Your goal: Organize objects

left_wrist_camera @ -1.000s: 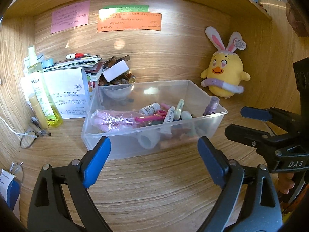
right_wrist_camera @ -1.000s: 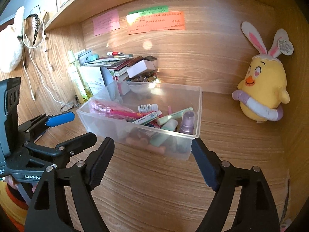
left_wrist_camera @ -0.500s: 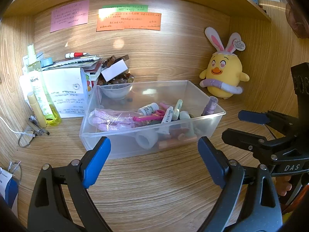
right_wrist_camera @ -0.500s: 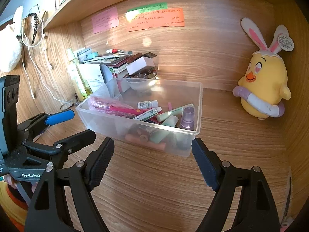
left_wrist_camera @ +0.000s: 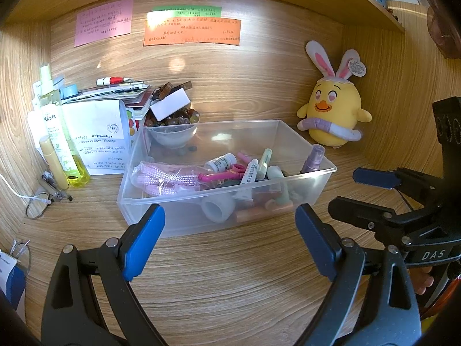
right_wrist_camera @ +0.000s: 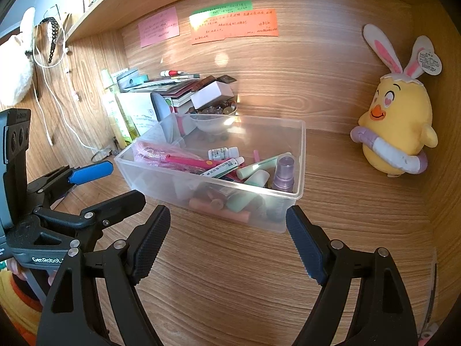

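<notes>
Bin [left_wrist_camera: 161, 201] unmoved, both grippers unchanged, empty

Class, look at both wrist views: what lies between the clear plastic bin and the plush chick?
Nothing: bare wooden desk separates the clear plastic bin from the plush chick, clearest in the right wrist view.

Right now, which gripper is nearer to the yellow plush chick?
Right. The right gripper hangs open before the clear box, on the side of the plush chick; the left gripper is open too, farther from it.

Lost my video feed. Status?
Left gripper and right gripper open, empty. Clear bin of toiletries ahead on desk. Nothing between.
</notes>
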Demonstrator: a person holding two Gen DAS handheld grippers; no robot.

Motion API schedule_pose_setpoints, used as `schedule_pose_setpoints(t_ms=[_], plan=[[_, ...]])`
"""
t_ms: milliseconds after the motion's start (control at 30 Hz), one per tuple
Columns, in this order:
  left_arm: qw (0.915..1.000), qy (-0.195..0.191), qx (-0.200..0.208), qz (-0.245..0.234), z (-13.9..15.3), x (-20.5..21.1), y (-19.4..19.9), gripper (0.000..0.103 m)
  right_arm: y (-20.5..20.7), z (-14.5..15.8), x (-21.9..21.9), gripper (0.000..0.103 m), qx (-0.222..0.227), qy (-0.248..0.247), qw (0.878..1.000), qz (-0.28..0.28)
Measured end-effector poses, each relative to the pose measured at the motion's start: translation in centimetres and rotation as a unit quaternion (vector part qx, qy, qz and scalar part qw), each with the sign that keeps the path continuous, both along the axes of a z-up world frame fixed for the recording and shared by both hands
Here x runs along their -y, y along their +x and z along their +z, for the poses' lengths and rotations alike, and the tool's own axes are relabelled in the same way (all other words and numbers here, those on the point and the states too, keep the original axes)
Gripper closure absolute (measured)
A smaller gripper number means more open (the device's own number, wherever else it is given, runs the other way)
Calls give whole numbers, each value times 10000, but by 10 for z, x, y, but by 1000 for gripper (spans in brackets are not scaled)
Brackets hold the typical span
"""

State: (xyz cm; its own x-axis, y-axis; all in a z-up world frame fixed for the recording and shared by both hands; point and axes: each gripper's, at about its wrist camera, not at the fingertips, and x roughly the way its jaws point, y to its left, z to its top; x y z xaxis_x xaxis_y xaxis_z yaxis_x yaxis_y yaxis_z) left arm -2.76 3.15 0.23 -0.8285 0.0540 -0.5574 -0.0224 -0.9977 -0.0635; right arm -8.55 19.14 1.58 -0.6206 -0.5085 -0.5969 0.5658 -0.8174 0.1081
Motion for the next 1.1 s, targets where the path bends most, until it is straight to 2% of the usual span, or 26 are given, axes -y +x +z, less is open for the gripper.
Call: schedule_pose_setpoints(t_ms=[667,1100], plan=[[10000,10,-22,3,2,1,0,10,0,-1,0,23,41,-4,10000,-13],[9997,222,128,44,-3,2,-2,10,2,-3,0,22,90,-15,10000,-39]])
